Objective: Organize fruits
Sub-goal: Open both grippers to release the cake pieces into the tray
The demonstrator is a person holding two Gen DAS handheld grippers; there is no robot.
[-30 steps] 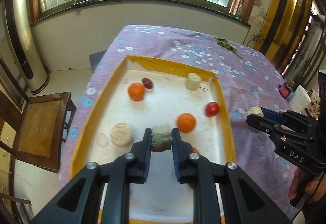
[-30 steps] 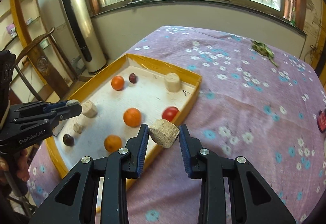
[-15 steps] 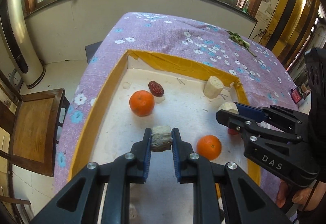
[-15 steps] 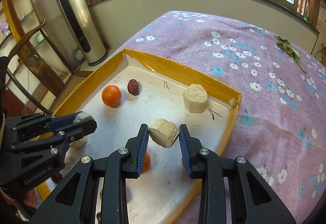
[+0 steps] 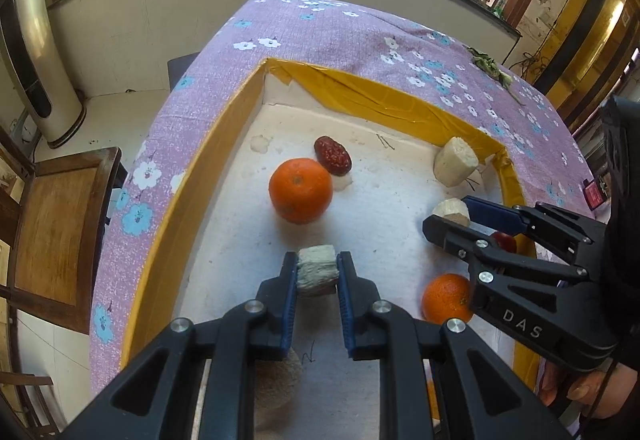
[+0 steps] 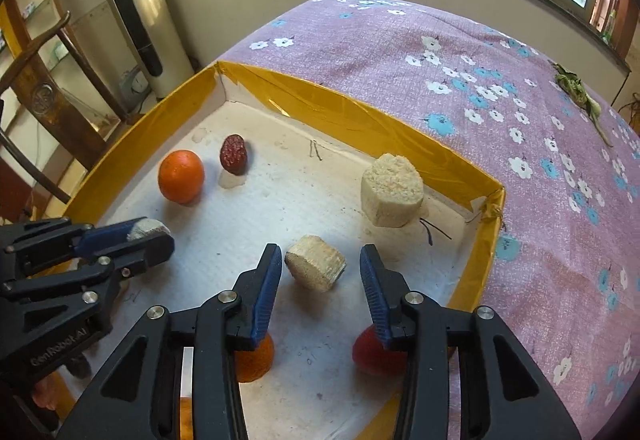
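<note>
A yellow-walled tray (image 5: 224, 144) (image 6: 360, 120) with a white floor holds the fruits. My left gripper (image 5: 317, 258) (image 6: 160, 236) is shut on a pale greyish chunk (image 5: 316, 274) low over the tray's left half. The jaws of my right gripper (image 6: 320, 252) (image 5: 450, 214) are opening. A tan cut chunk (image 6: 315, 264) lies between them with a gap on each side, seemingly resting on the tray floor. An orange (image 5: 301, 190) (image 6: 181, 176) and a red date (image 5: 332, 156) (image 6: 234, 154) lie ahead. A larger pale cylinder (image 5: 456, 162) (image 6: 392, 190) stands in the far right corner.
A second orange (image 5: 446, 298) (image 6: 254, 358) and a red tomato (image 6: 372, 354) lie under the right gripper. The tray sits on a purple floral tablecloth (image 6: 480, 60) with green leaves (image 6: 576, 88) far right. A wooden chair (image 5: 60, 220) stands beside the table's left edge.
Both grippers moved forward and down over the tray's far half. The right jaws widened and let go of the tan chunk. The left gripper still holds its chunk.
</note>
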